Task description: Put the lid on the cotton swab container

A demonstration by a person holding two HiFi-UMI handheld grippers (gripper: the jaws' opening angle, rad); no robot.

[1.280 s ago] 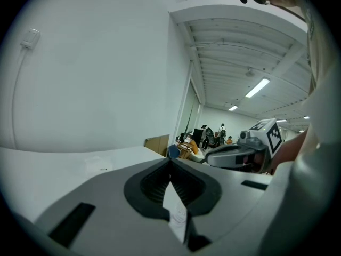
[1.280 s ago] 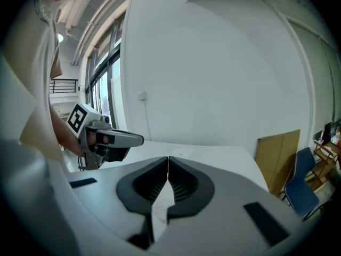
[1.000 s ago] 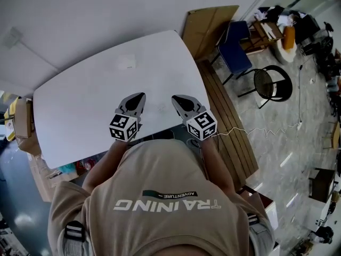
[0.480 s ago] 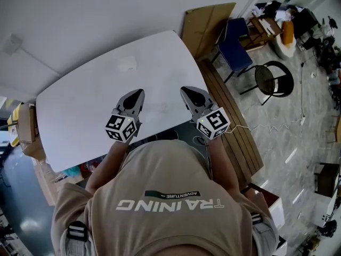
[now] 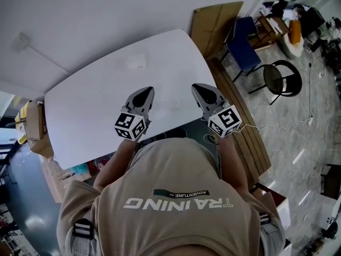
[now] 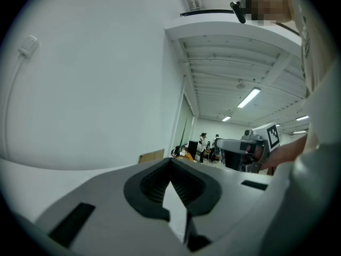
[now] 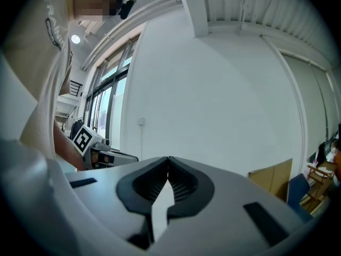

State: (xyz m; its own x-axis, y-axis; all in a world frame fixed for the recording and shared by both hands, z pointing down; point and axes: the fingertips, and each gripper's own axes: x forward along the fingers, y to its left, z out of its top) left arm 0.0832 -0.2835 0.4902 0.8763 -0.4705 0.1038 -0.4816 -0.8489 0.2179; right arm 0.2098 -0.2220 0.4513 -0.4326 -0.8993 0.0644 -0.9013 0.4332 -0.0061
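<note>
A small pale object (image 5: 136, 61) lies on the far part of the white table (image 5: 96, 95); it is too small and faint to tell whether it is the cotton swab container or its lid. My left gripper (image 5: 145, 93) hovers over the table's near side, shut, with nothing between its jaws. My right gripper (image 5: 199, 87) is level with it to the right, also shut and empty. Both point toward the far edge, well short of the pale object. The left gripper view shows its closed tips (image 6: 170, 161) against a white wall, and the right gripper view shows the same (image 7: 168, 160).
A cardboard sheet (image 5: 213, 23) leans past the table's far right corner, with a blue chair (image 5: 246, 42) and a black round chair (image 5: 279, 79) beyond. A wooden bench (image 5: 240, 132) runs along the right side. Boxes (image 5: 33, 122) stand at the left end.
The right gripper has swung out to the right and the left one slightly to the left, so the two stand farther apart. The head view has shifted a little. Both stayed shut.
</note>
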